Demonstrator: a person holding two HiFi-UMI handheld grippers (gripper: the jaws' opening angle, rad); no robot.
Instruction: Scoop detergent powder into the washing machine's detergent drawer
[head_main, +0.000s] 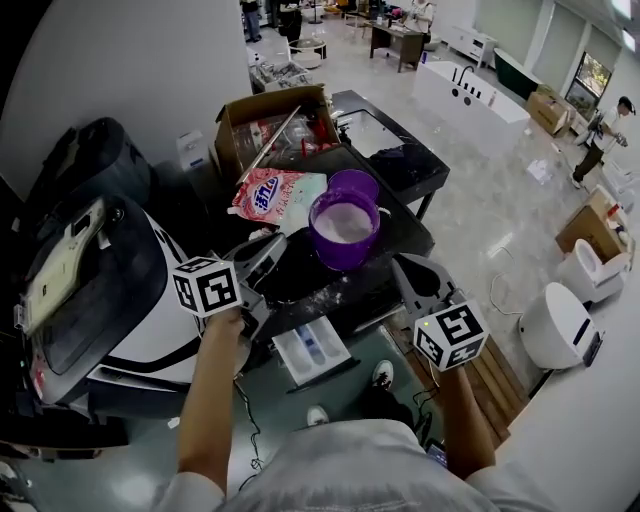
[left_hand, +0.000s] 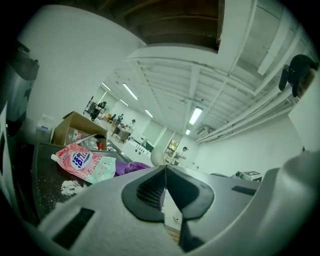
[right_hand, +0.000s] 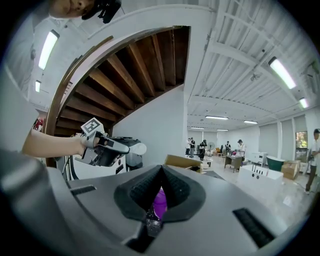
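**Here, both tools held shut by the powder tub**

Both forearms reach forward and down from the person's body. The left tool is held over the near edge of the desk, beside the washing machine. Its tips point toward the purple tub, and its jaws are pressed together at the tips with nothing between them. The right tool sits lower, just off the desk's near corner. Its jaws are likewise together, with a sliver of purple showing through the gap beneath the tips. The tub stands on the desk between the two tools and holds pale detergent powder. A pink-and-green detergent bag lies just behind it. The white detergent drawer stands open below the desk edge, between the forearms.
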